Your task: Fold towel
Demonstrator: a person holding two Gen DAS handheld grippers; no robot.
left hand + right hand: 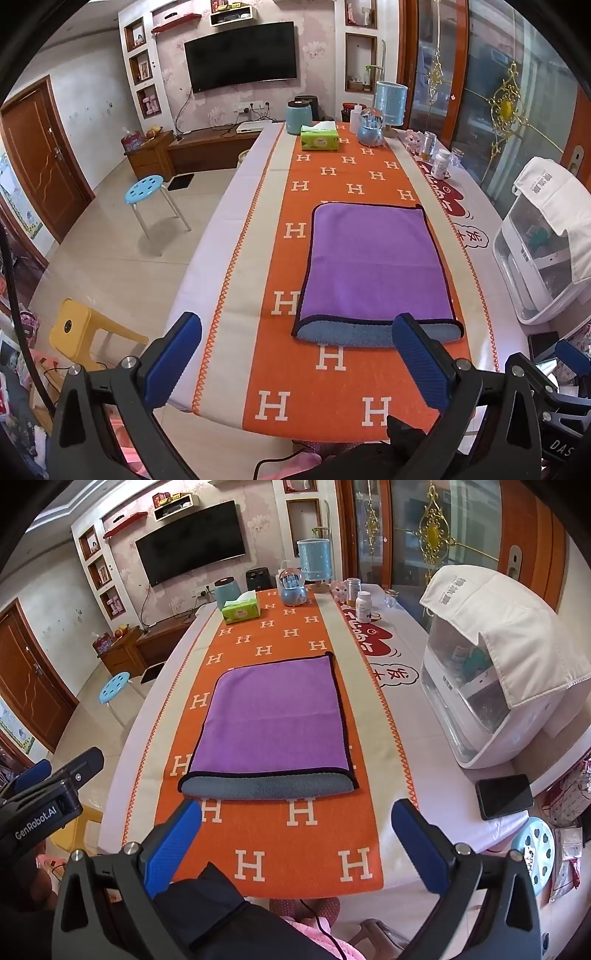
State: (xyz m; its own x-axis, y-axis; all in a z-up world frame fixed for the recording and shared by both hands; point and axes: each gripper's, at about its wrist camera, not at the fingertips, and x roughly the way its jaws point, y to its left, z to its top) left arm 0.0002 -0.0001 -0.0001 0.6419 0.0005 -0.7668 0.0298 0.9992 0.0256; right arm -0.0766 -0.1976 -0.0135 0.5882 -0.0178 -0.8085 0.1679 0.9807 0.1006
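A purple towel [373, 266] with a dark hem lies flat on the orange H-patterned runner [332, 369], folded over so its grey-blue underside shows along the near edge. It also shows in the right wrist view [273, 720]. My left gripper [297, 354] is open and empty, held above the table's near end, just short of the towel's near edge. My right gripper [297, 834] is open and empty, also just short of the towel's near edge. The left gripper shows at the left edge of the right wrist view [55, 786].
A green tissue box [319, 138], blue canisters, a blue lamp and several small bottles stand at the table's far end. A white appliance [491, 686] under a white cloth and a black phone [504, 795] sit on the right. Stools stand on the floor at left.
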